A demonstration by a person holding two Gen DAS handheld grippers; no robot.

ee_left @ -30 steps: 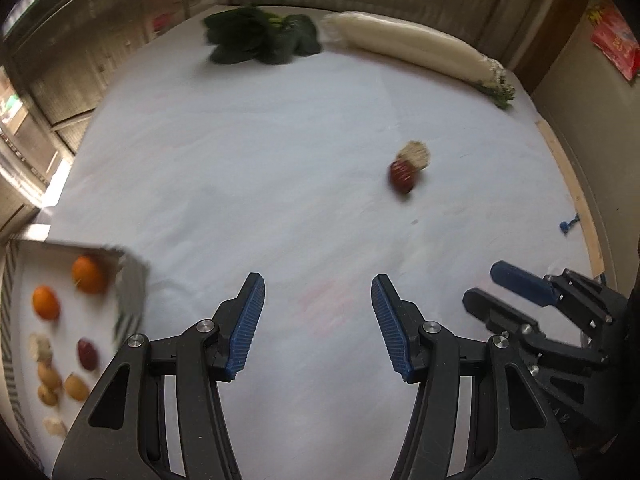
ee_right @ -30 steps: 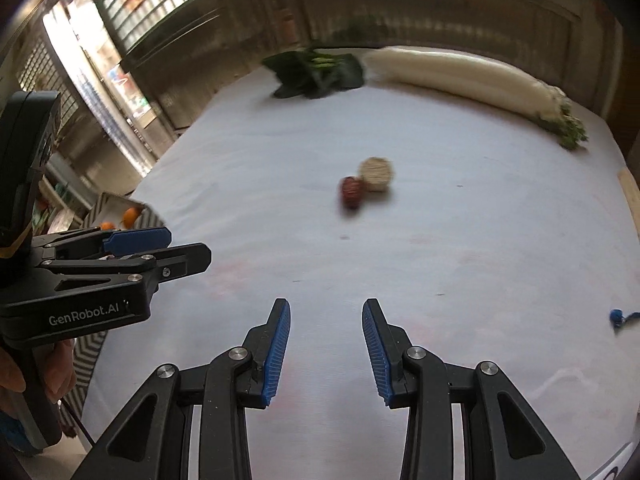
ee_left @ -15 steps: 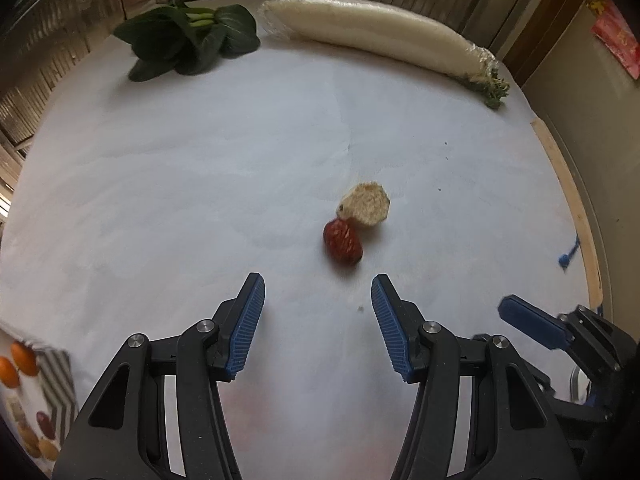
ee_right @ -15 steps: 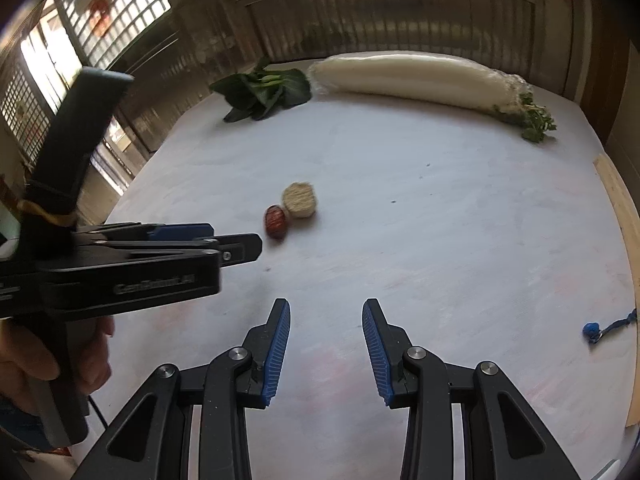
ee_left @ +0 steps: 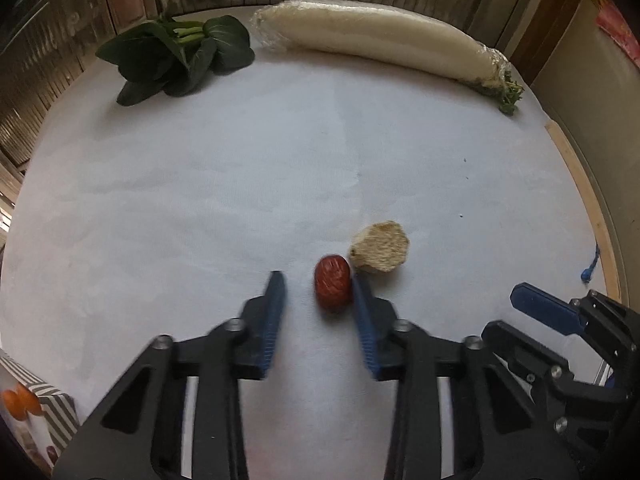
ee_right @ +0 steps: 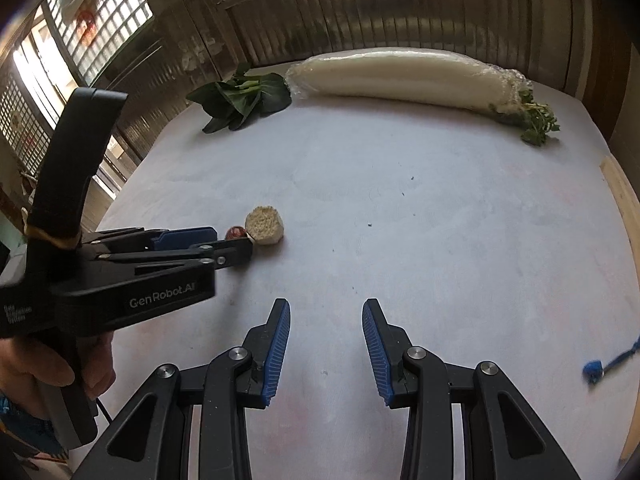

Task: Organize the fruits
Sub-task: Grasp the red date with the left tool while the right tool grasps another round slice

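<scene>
A dark red date (ee_left: 333,289) lies on the white table cloth (ee_left: 240,184), touching a beige, rough-cut fruit piece (ee_left: 380,252). My left gripper (ee_left: 316,280) points down at the date, and its jaws are closing with the date between them. The right pad touches the date; the left pad stands apart from it. In the right wrist view the left gripper (ee_right: 208,240) hides most of the date (ee_right: 235,233), beside the beige piece (ee_right: 265,225). My right gripper (ee_right: 326,304) hovers open over bare cloth with nothing between its fingers.
A striped box (ee_left: 52,412) holding oranges (ee_left: 16,402) shows at the lower left. Green leafy stalks (ee_left: 180,60) and a long wrapped white radish (ee_left: 380,44) lie at the far edge. A blue cord end (ee_right: 596,372) lies at the right, near the wooden table rim (ee_left: 580,184).
My left gripper has swung from the box over to the date and lowered around it, and its jaws have narrowed. The right gripper has drifted a little forward, still open.
</scene>
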